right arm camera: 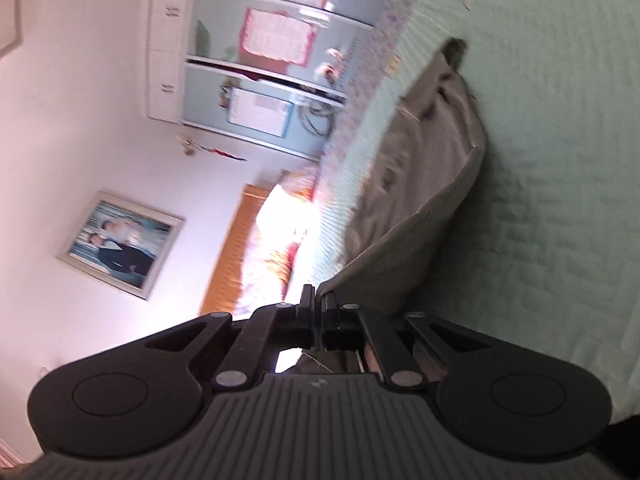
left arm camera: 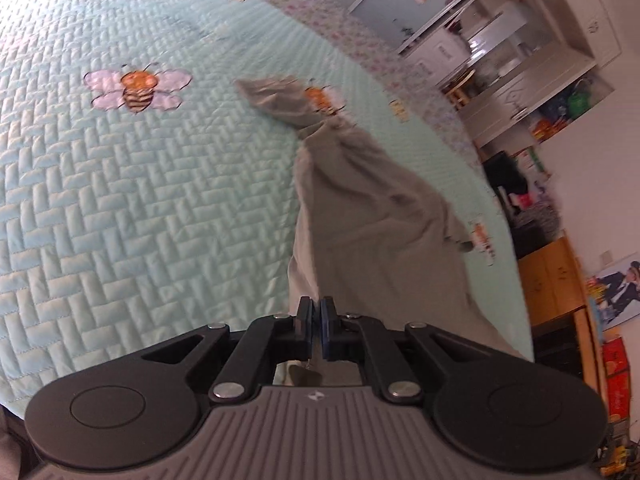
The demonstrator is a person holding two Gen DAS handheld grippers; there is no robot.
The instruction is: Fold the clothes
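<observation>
Left hand-held gripper (left arm camera: 317, 305), right hand-held gripper (right arm camera: 317, 294) pinch limp grey garment (left arm camera: 360, 208).

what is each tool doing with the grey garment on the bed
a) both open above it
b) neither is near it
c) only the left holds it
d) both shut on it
d) The left tool and the right tool each have their jaws closed on an edge of the grey garment, which trails away over the quilt.
</observation>
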